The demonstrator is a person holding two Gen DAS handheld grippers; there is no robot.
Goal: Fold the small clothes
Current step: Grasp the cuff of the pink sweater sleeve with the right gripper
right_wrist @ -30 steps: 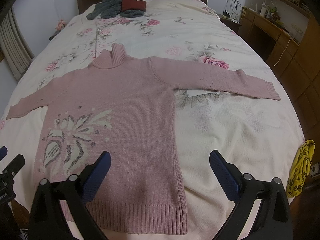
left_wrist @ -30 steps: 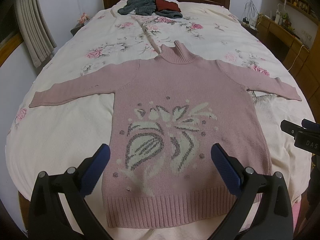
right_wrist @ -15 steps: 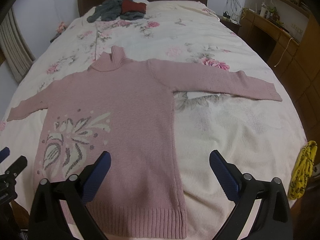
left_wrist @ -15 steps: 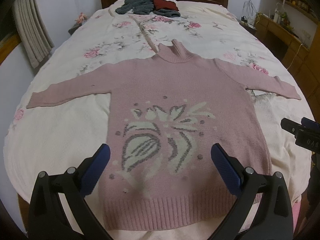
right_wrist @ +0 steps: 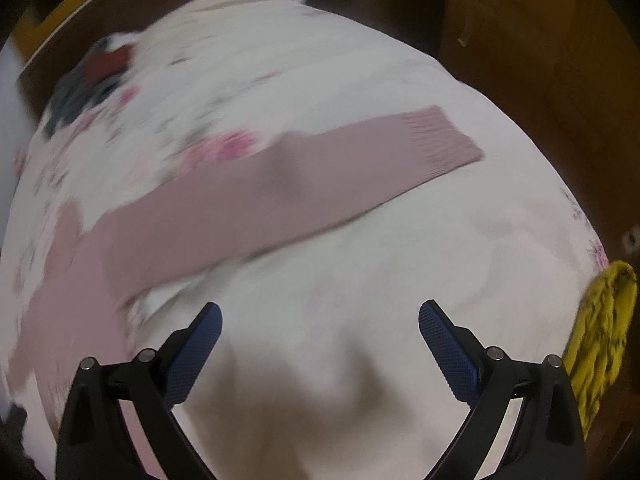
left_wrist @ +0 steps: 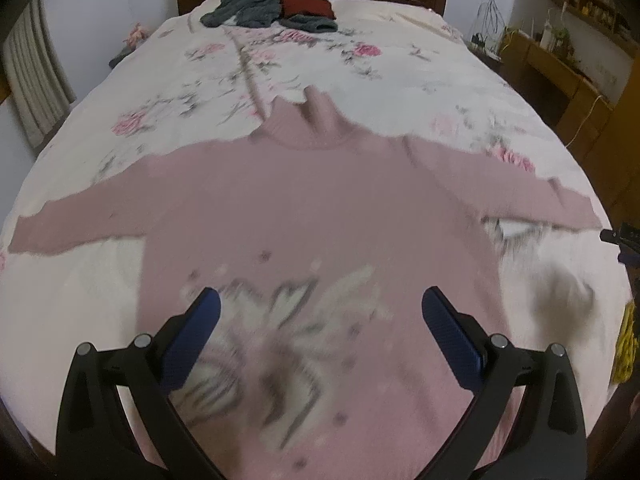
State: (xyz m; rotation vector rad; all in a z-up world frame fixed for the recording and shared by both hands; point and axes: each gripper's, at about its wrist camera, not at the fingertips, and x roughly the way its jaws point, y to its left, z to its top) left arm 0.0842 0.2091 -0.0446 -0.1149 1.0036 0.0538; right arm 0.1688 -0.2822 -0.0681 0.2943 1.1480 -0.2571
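On the bed [left_wrist: 460, 80], the pink sweater [left_wrist: 320, 200] lies flat and face up, collar toward the headboard, both sleeves stretched straight out to the sides. Going left to right: its left sleeve [left_wrist: 80, 220] ends near the bed's left edge, well apart from either tool. The left tongs [left_wrist: 320, 312] hang over the chest pattern with their 2 blue pads spread wide, holding nothing; the view is blurred, so the gap above the knit cannot be judged. Farther right, the right sleeve [right_wrist: 320, 176] runs as a long band across the right wrist view, slanting up toward its ribbed cuff [right_wrist: 444, 144] at the upper right. The right tongs [right_wrist: 320, 324] are likewise spread and empty, over bare bedspread just below that sleeve, its long axis crossing in front of them. The right hand's tool is plainly the nearer one to this sleeve, so the likely next step is a reach forward to take the sleeve or cuff and fold it inward. A yellow cloth [right_wrist: 604, 320] lies at the bed's right edge.
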